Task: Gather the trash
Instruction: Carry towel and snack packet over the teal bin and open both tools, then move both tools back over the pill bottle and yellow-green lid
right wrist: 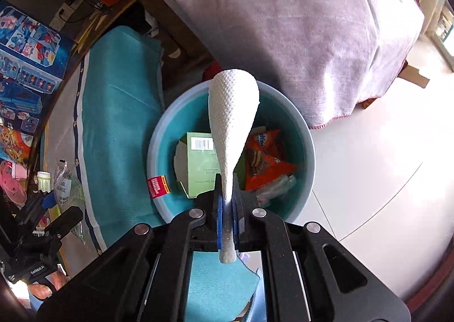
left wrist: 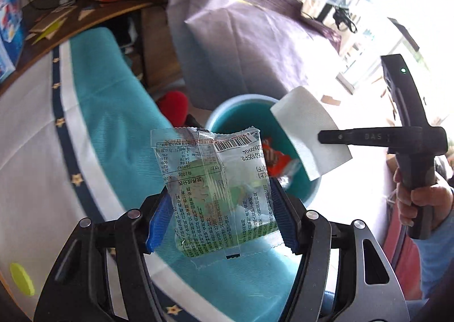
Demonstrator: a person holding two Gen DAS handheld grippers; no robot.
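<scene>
My left gripper [left wrist: 222, 215] is shut on a clear snack wrapper [left wrist: 215, 185] with green print and a barcode, held above the table's edge. My right gripper [right wrist: 226, 202] is shut on a white paper towel [right wrist: 232, 123], held right above a teal trash bin [right wrist: 161, 140]. The bin holds a green carton [right wrist: 198, 163] and an orange snack bag [right wrist: 264, 157]. In the left wrist view the right gripper [left wrist: 332, 137] holds the towel [left wrist: 309, 131] over the bin [left wrist: 241, 112], just beyond the wrapper. The left gripper [right wrist: 51, 202] with the wrapper [right wrist: 63, 185] shows at the right wrist view's left edge.
A teal cloth with a white, star-trimmed border [left wrist: 107, 123] covers the table. A purple-covered bed [right wrist: 298, 23] stands behind the bin. A blue toy box [right wrist: 25, 66] lies at the left. A yellow-green disc [left wrist: 22, 279] lies on the table. White floor [right wrist: 369, 165] lies right of the bin.
</scene>
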